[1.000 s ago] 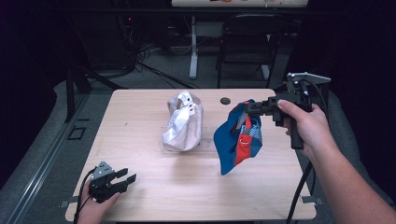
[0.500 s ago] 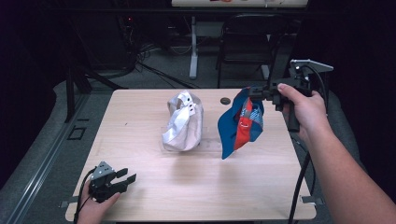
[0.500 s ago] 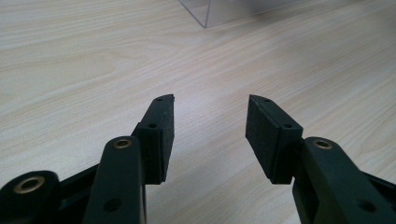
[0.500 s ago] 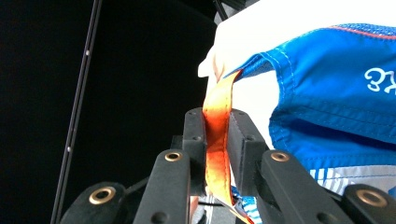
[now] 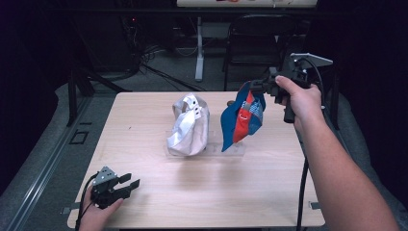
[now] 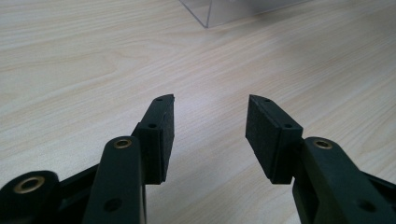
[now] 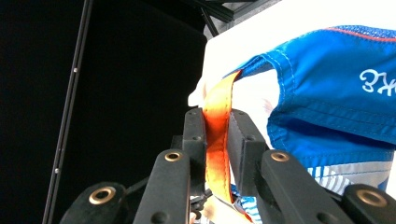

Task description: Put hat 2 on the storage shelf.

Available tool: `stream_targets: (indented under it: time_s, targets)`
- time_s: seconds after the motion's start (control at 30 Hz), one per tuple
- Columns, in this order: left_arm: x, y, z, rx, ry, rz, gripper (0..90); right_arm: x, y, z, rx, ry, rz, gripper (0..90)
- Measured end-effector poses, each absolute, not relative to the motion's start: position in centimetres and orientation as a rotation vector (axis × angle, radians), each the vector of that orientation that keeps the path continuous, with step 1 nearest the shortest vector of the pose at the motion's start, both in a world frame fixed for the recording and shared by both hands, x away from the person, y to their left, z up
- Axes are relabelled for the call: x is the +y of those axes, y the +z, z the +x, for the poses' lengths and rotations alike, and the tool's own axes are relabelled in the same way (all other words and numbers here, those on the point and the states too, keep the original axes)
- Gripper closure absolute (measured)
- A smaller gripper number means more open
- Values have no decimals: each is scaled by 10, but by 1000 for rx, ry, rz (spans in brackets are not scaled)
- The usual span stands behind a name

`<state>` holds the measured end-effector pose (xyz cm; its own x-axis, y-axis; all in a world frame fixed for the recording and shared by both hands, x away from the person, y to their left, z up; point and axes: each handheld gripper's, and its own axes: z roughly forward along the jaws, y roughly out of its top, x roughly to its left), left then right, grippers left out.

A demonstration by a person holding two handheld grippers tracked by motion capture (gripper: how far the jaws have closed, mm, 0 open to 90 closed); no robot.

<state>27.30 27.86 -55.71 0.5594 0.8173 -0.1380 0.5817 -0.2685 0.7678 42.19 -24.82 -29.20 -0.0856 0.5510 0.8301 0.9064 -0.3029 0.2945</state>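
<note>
A clear shallow plastic tray (image 5: 239, 150) carries a crumpled silver-white fabric bag (image 5: 188, 126). The right claw (image 5: 256, 85) is clamped on the orange strap (image 7: 216, 135) of a blue-and-red fabric bag (image 5: 243, 117), dangling over the tray. The left claw (image 5: 129, 185), jaws apart, rests on the pale wooden surface (image 5: 269, 192), holding nothing.

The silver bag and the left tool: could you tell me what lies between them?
Bare wooden tabletop lies between the silver bag and left tool, per the high view.
</note>
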Motion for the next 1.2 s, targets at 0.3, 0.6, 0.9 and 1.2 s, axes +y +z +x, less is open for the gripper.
stream_targets:
  time_s: [0.3, 0.6, 0.9, 1.2]
  targets:
    - [278, -557, 273, 1126, 365, 1976, 523, -250, -293, 425, -1576, -1346, -1842, 784]
    - [277, -557, 273, 1122, 365, 1978, 523, -255, -294, 423, -1597, -1328, -1863, 784]
    - [277, -558, 274, 1122, 365, 1977, 523, -240, -305, 432, -1586, -1341, -1860, 784]
    - [278, -558, 274, 1120, 372, 1966, 523, -221, -320, 441, -1624, -1285, -1853, 783]
